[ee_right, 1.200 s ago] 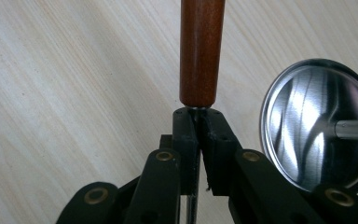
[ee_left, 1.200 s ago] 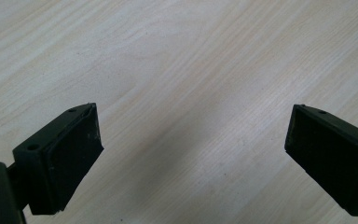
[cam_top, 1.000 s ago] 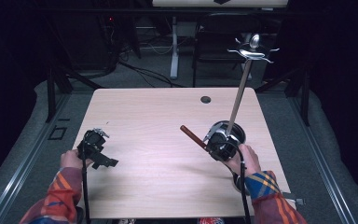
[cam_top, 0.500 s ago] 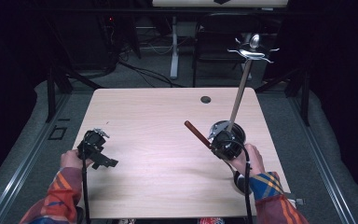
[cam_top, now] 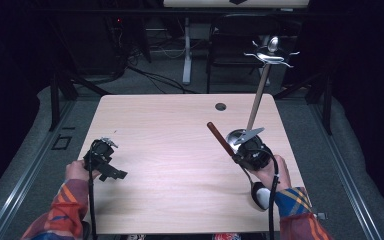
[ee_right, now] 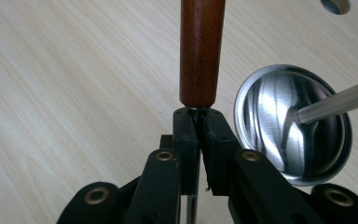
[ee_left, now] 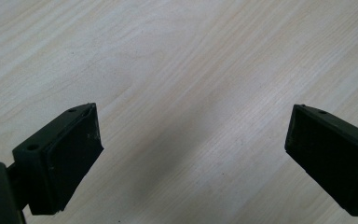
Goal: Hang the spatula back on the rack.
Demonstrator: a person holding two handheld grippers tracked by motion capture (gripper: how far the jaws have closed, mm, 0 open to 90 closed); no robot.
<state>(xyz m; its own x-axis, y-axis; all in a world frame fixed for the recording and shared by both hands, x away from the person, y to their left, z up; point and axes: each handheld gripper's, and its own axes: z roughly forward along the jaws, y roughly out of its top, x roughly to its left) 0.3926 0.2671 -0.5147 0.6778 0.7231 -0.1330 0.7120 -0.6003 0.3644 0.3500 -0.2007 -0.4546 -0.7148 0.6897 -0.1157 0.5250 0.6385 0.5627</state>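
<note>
The spoon (cam_top: 250,172) is rigid and light: a wooden handle (ee_right: 200,51), a thin metal shank, and a smooth bowl that you should expect to slip. Grip at the shank just below the handle, as now. It hangs above the worktop (cam_top: 180,125) near the right edge, beside the stand's round base (ee_right: 292,123). The right claw (ee_right: 198,122) is clamped on the shank. The left claw (ee_left: 191,154) stands wide apart, holding nothing, near the left edge.

A metal ladle (cam_top: 240,155) with brown wooden handle, tilted above the table.
</note>
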